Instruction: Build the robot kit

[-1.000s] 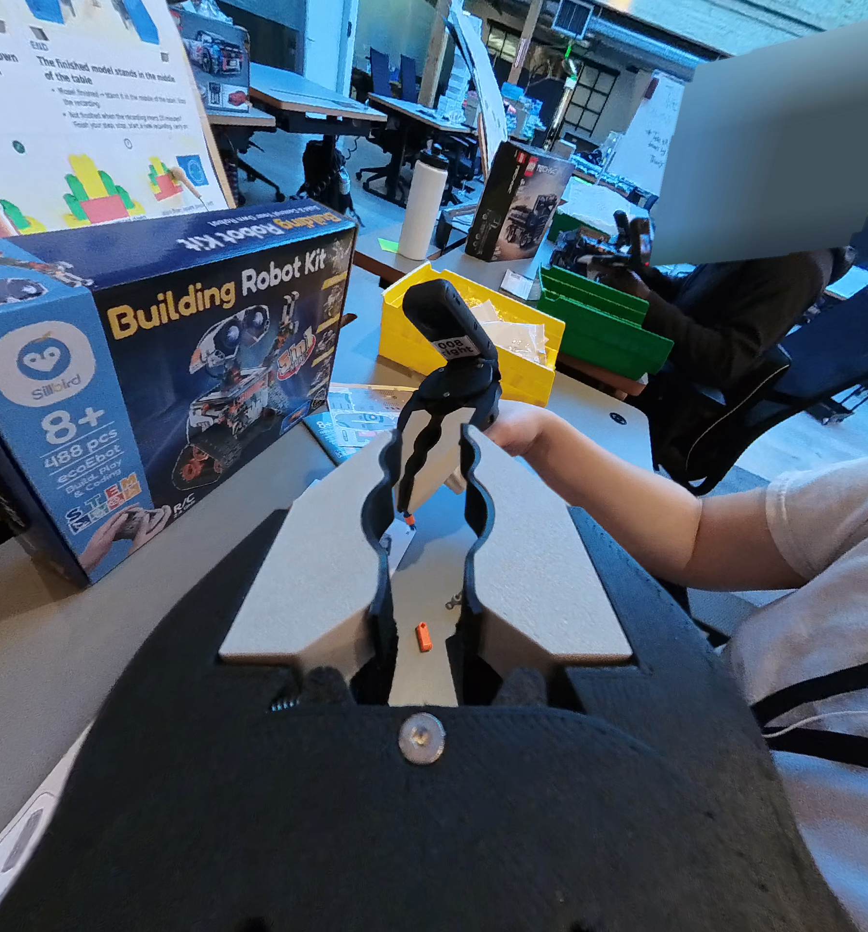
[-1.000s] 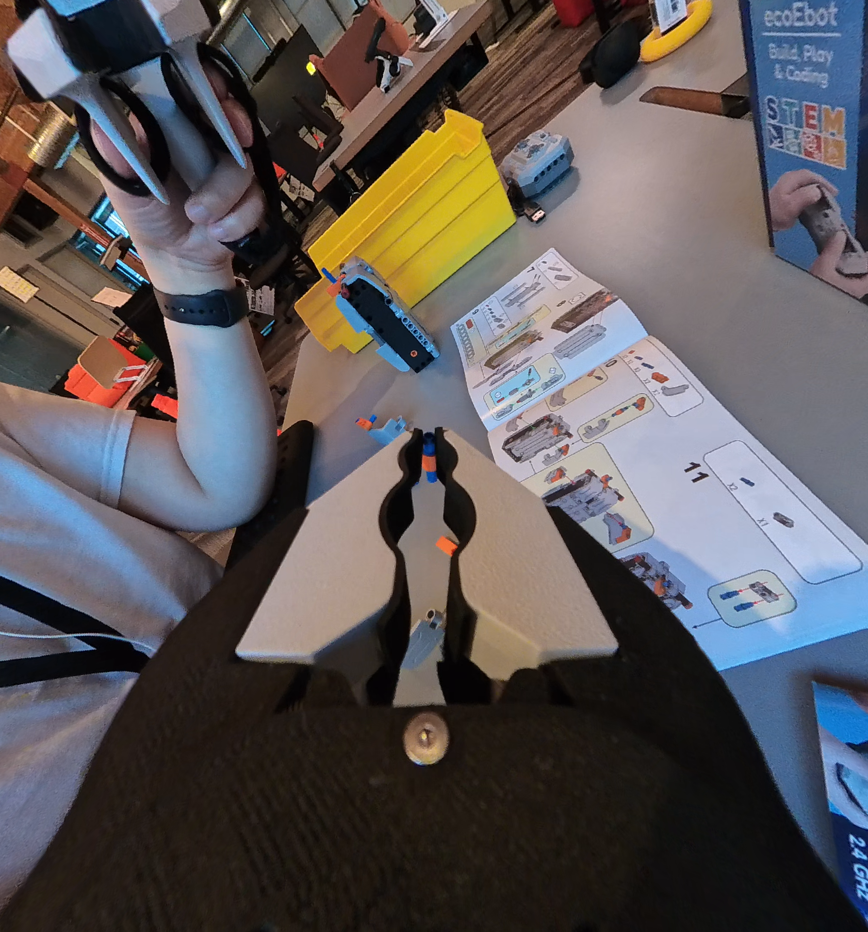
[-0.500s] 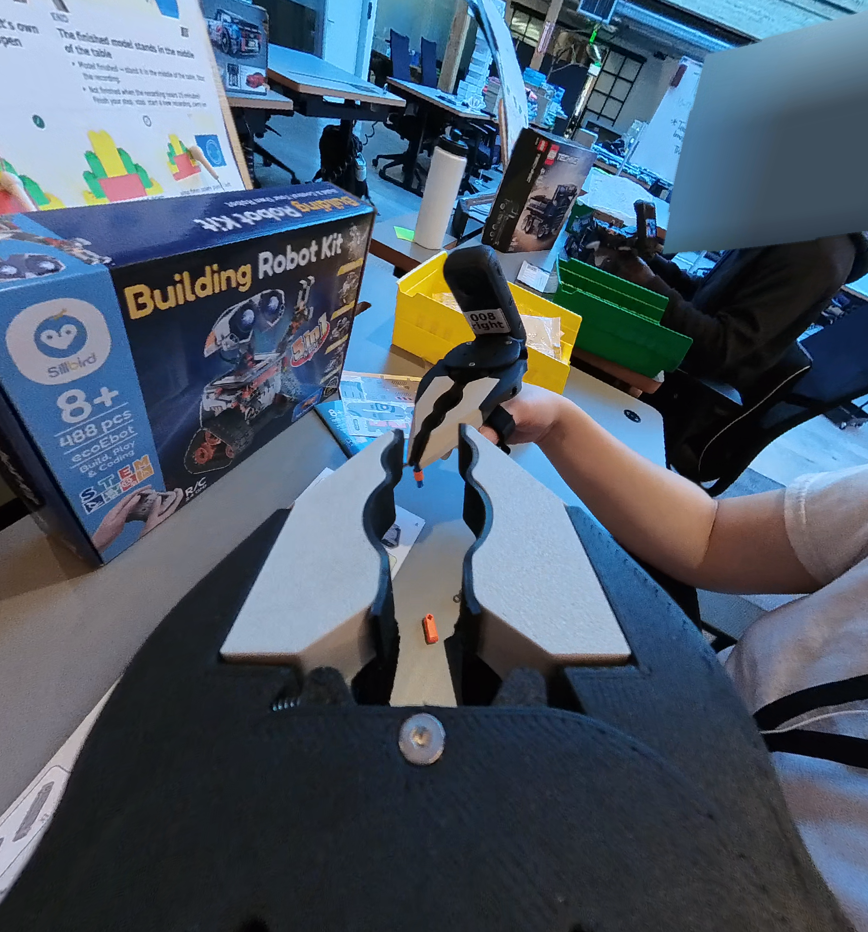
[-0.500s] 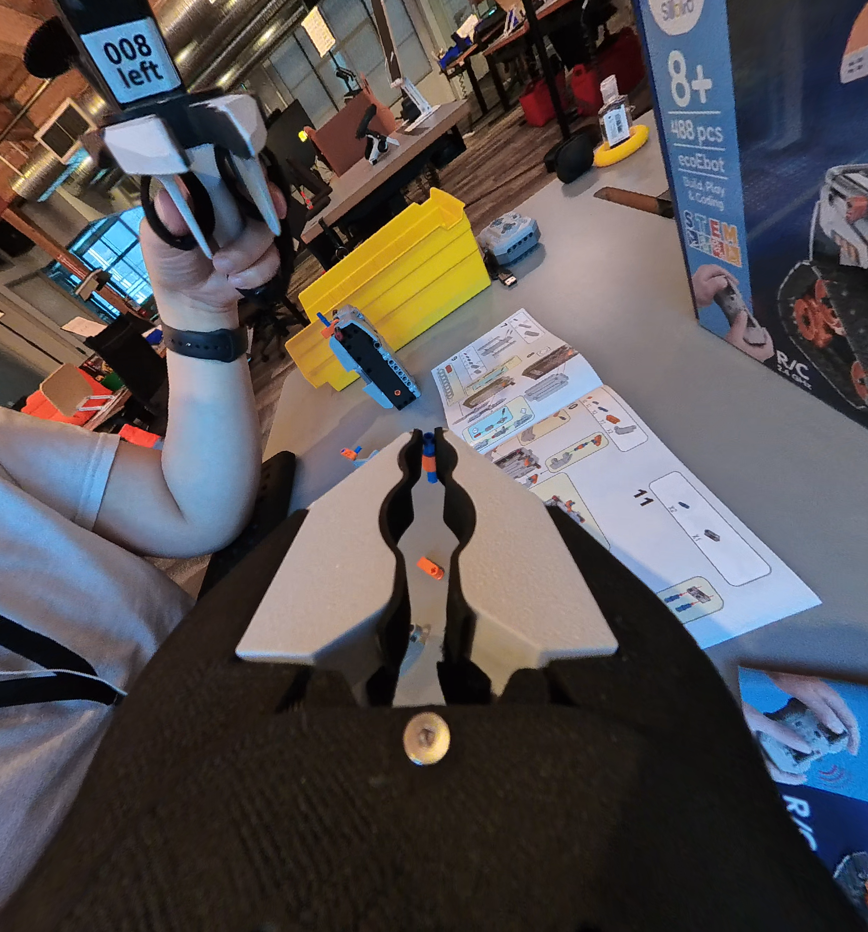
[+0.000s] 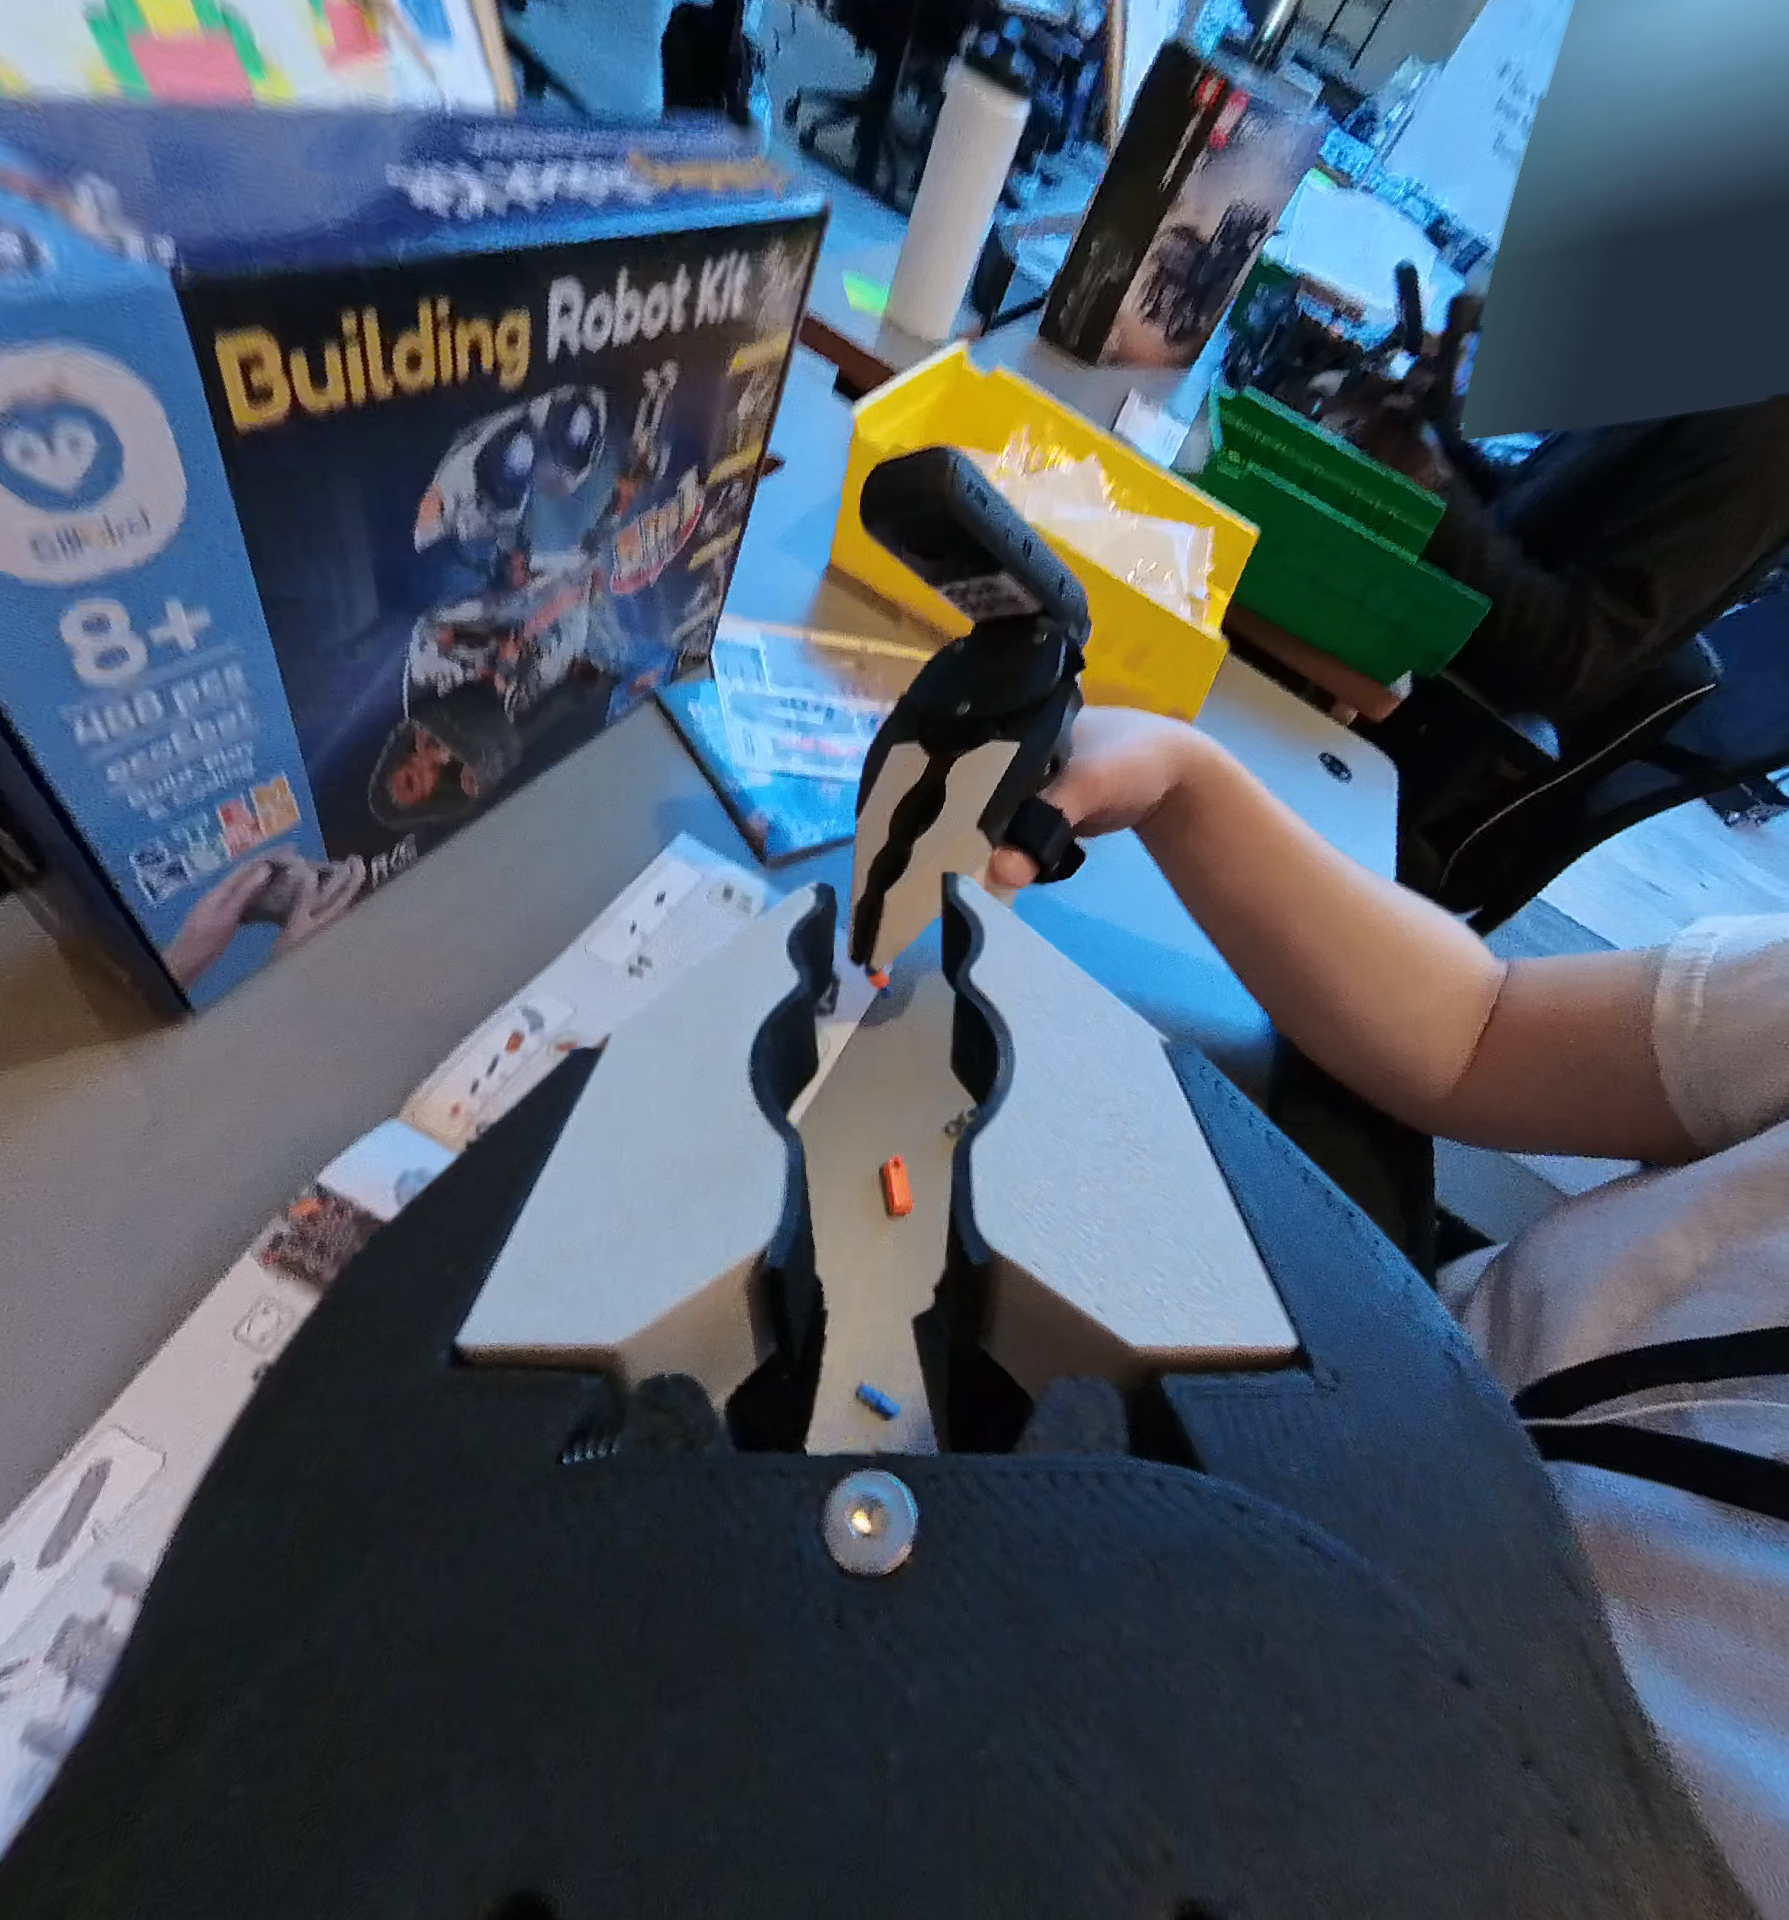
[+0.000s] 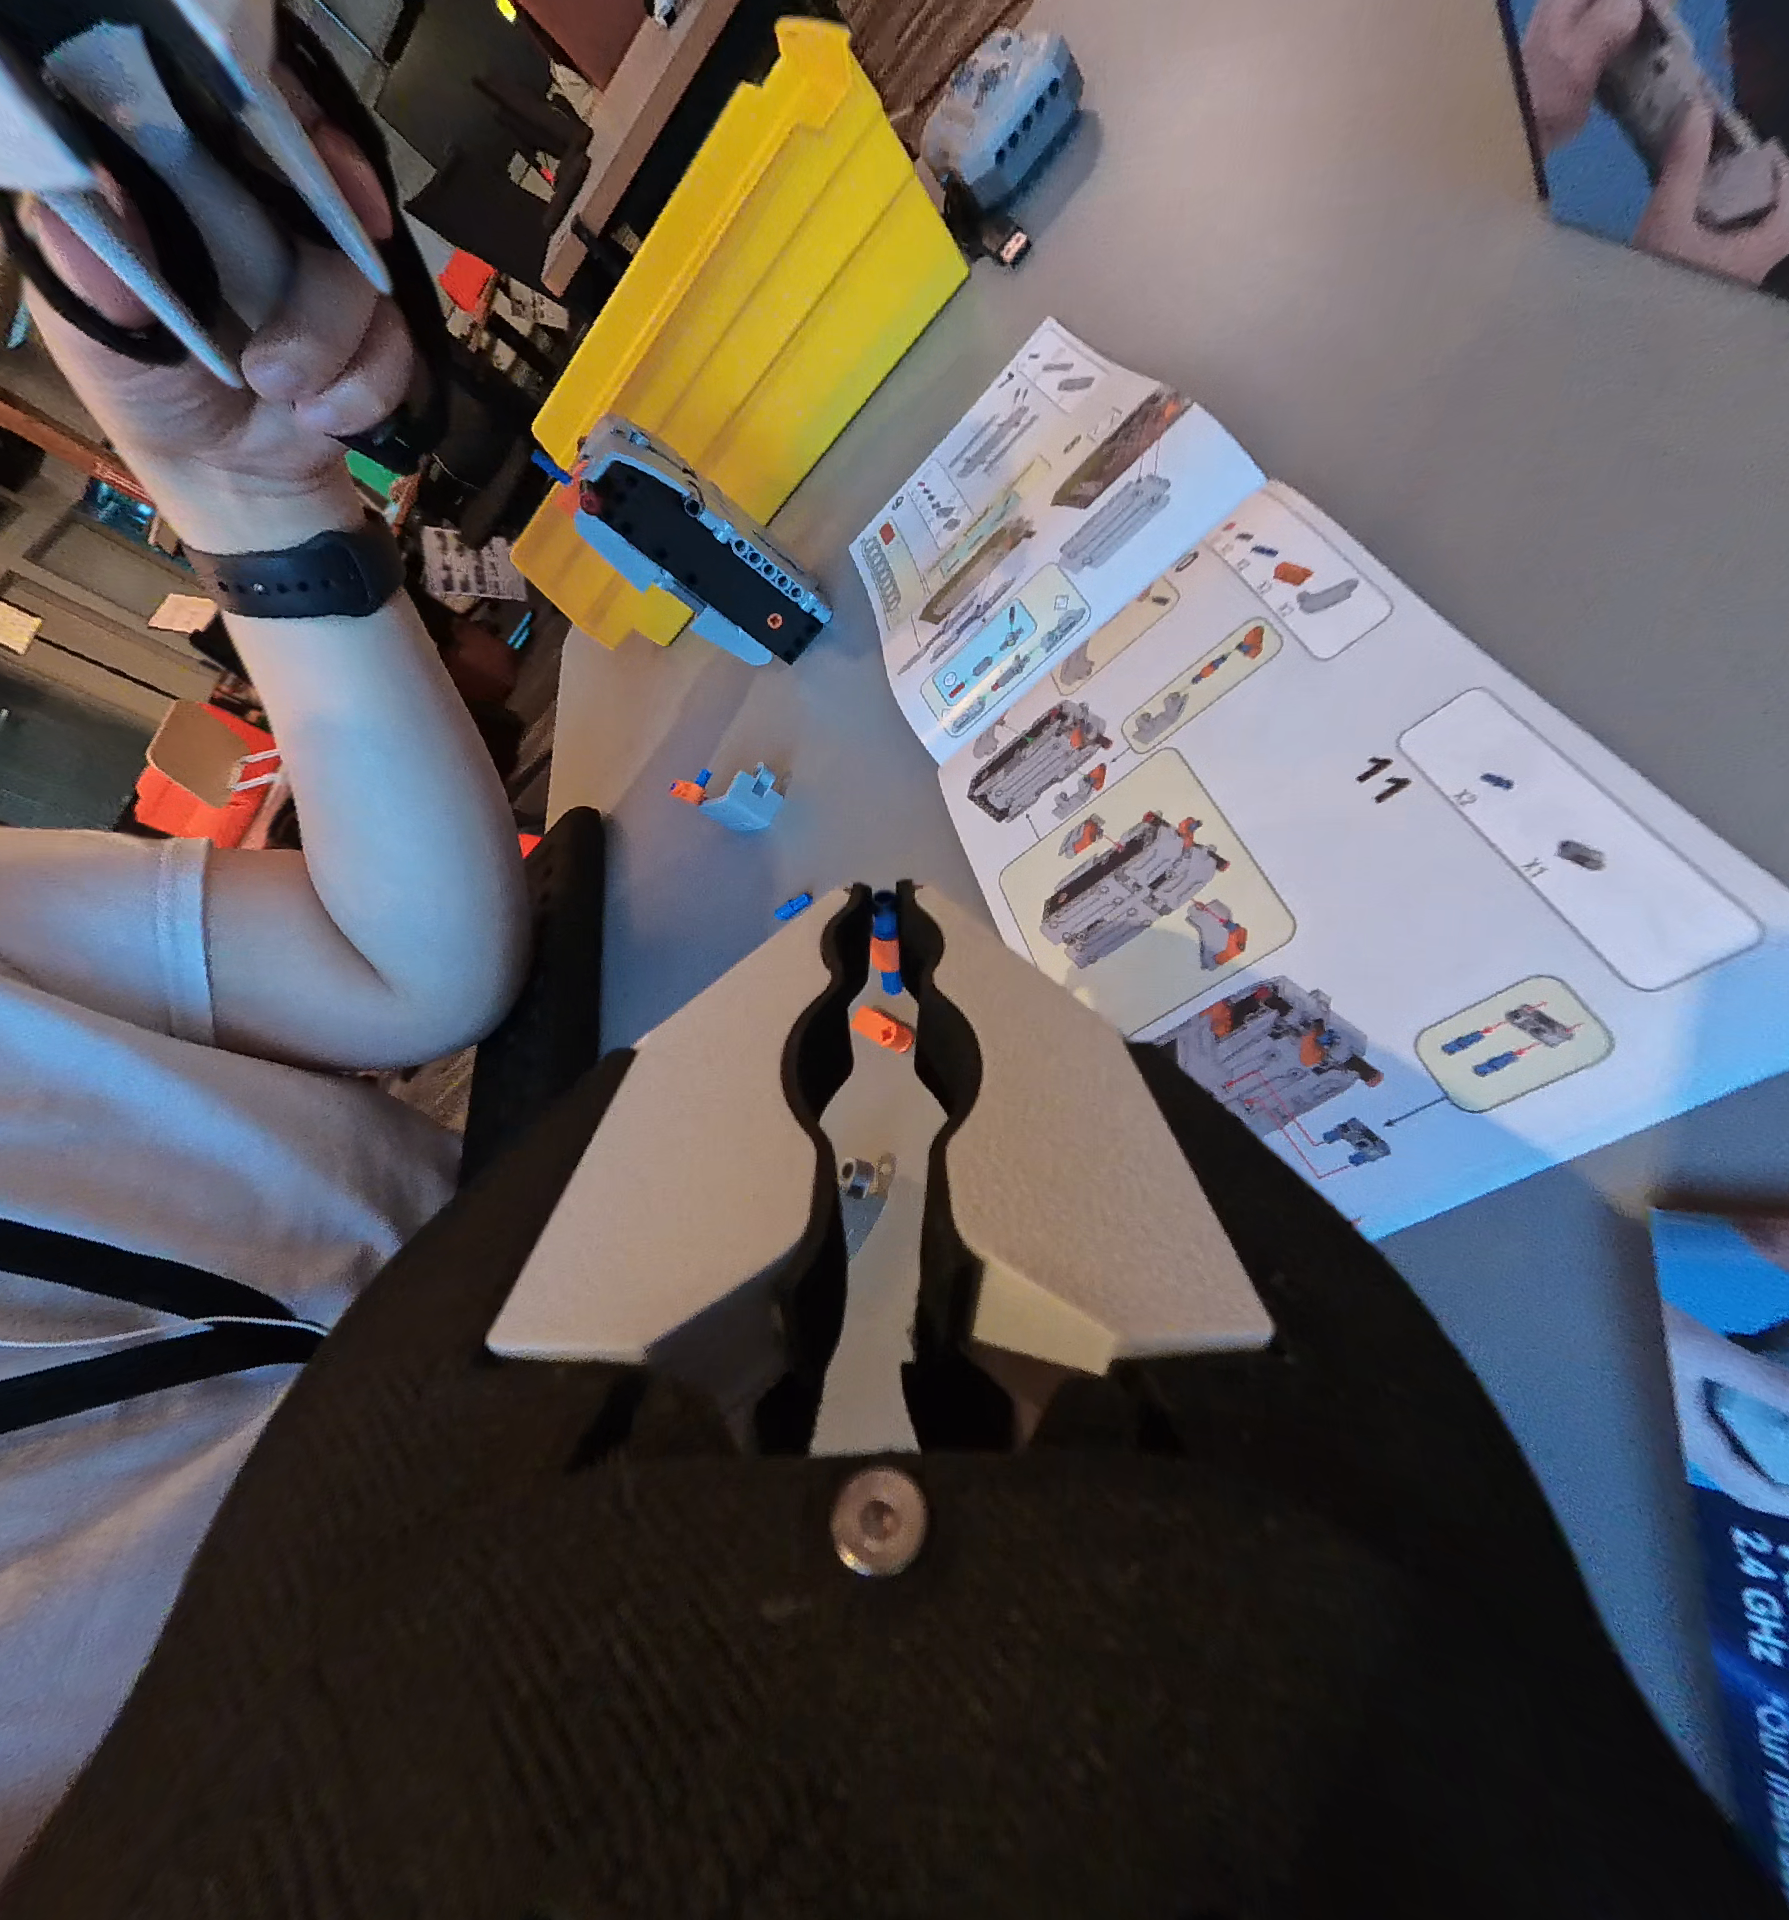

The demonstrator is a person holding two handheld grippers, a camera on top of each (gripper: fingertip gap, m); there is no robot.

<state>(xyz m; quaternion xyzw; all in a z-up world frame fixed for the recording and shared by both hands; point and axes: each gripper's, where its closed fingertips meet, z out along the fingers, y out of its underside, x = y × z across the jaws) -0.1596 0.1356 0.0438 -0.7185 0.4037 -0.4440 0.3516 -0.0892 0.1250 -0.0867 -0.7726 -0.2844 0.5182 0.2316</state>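
My right gripper (image 6: 877, 894) is shut on a small orange and blue pin (image 6: 882, 940), held above the grey table. It also shows in the left wrist view (image 5: 905, 821), just ahead of my left gripper (image 5: 888, 906), which is open and empty. The left gripper appears high at the upper left of the right wrist view (image 6: 173, 197). On the table under the grippers lie an orange connector (image 6: 882, 1029), a grey piece (image 6: 857, 1179) and a blue pin (image 6: 792, 906). A black and grey model (image 6: 703, 556) lies by the yellow bin (image 6: 765, 312).
An open instruction booklet (image 6: 1285, 779) lies right of the right gripper. A blue kit box (image 5: 350, 520) stands to the left. A pale blue piece with an orange pin (image 6: 739, 800), a grey block (image 6: 1004, 125) and green trays (image 5: 1337, 561) are about. A person sits at the back. The grippers' ends are close to 15 centimeters from one another.
Both wrist views have tipped down toward the table and the left view is blurred by motion. The right gripper still holds the pin, close in front of the open left gripper.
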